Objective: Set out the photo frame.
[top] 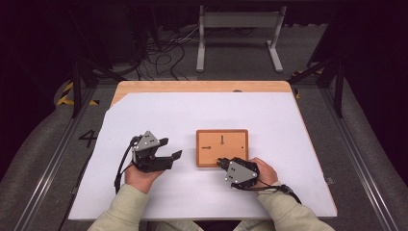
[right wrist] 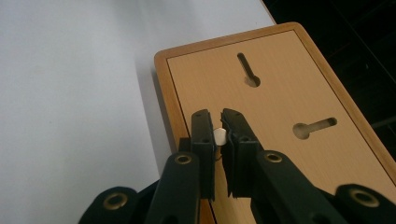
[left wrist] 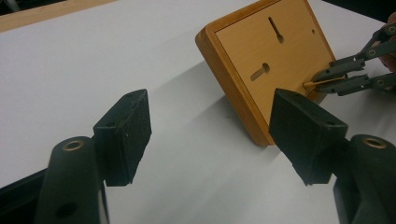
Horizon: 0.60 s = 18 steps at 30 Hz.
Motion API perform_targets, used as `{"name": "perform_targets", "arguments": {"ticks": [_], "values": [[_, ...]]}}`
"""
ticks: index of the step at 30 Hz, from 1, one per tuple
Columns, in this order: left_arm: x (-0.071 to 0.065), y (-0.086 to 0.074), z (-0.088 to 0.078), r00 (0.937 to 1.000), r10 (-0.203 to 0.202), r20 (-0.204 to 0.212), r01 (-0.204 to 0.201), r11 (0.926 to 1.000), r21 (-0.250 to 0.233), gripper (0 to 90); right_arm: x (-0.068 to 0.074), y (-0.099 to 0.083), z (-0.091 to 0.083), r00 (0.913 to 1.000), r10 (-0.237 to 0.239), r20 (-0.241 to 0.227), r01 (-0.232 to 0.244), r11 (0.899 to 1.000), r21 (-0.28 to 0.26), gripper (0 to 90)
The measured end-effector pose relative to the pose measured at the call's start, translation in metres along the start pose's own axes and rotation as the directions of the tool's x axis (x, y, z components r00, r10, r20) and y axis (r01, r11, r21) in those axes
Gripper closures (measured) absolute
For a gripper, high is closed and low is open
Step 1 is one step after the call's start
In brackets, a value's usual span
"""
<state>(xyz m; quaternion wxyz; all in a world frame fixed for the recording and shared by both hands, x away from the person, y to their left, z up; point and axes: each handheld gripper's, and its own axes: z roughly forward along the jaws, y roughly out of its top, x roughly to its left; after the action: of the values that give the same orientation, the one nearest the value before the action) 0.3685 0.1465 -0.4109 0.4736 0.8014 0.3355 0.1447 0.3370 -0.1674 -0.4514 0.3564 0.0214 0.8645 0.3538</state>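
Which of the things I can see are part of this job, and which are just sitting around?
In the job:
- wooden board with two keyhole slots
- small brass pin, pinched in the right tool at the board's near edge
- left tool, open, waiting beside the board

Just lying about:
- white sheet covering the table
- metal stand and cables on the floor behind

board [top: 222, 147] on sheet [top: 159, 115], right of left gripper [top: 169, 149] | right gripper [top: 222, 164] at board's near edge | pin [right wrist: 219, 136] btw its jaws
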Motion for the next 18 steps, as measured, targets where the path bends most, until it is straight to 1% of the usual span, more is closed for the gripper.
{"name": "perform_targets", "arguments": {"ticks": [3,4,9,10,11,13,14,16,17,18], "values": [[0.0,0.003,0.003,0.9999,-0.01,0.013,0.01,0.9999,0.006,29.4,0.001,0.0,0.0,1.0,-0.007,0.007,0.007,1.0,-0.001,83.9],[0.0,0.004,0.004,0.9997,-0.02,0.017,0.02,0.9997,0.012,29.2,0.002,0.0,0.0,0.9999,-0.009,0.009,0.009,1.0,0.0,83.9],[-0.001,0.012,0.013,0.9973,-0.052,0.051,0.051,0.9982,0.031,26.5,0.005,0.0,-0.001,0.9997,0.004,0.026,-0.004,1.0,-0.002,83.8],[-0.001,0.014,0.015,0.9963,-0.063,0.057,0.061,0.9974,0.039,25.9,0.005,0.0,-0.001,0.9996,0.003,0.028,-0.003,1.0,-0.003,83.8],[-0.001,0.016,0.017,0.9957,-0.066,0.065,0.063,0.9968,0.05,25.2,0.005,0.0,-0.001,0.9995,0.004,0.03,-0.004,1.0,-0.002,83.8],[-0.002,0.02,0.022,0.9959,-0.07,0.057,0.066,0.9954,0.07,24.8,0.006,0.0,-0.001,0.9995,0.003,0.032,-0.003,1.0,-0.002,83.8],[-0.002,0.022,0.024,0.995,-0.08,0.059,0.075,0.9942,0.077,24.7,0.006,0.0,-0.001,0.9994,0.004,0.034,-0.004,1.0,-0.002,83.8],[-0.002,0.024,0.027,0.9945,-0.082,0.065,0.076,0.9936,0.083,23.8,0.006,-0.001,-0.001,0.9994,-0.001,0.034,0.001,1.0,-0.005,83.8],[-0.003,0.027,0.032,0.9942,-0.082,0.068,0.076,0.9929,0.092,23.6,0.006,-0.001,-0.001,0.9994,-0.003,0.036,0.003,1.0,-0.005,83.8],[-0.003,0.027,0.032,0.9942,-0.082,0.068,0.076,0.9929,0.092,23.5,0.007,0.0,-0.001,0.9993,-0.002,0.038,0.002,1.0,-0.004,83.8]]}}
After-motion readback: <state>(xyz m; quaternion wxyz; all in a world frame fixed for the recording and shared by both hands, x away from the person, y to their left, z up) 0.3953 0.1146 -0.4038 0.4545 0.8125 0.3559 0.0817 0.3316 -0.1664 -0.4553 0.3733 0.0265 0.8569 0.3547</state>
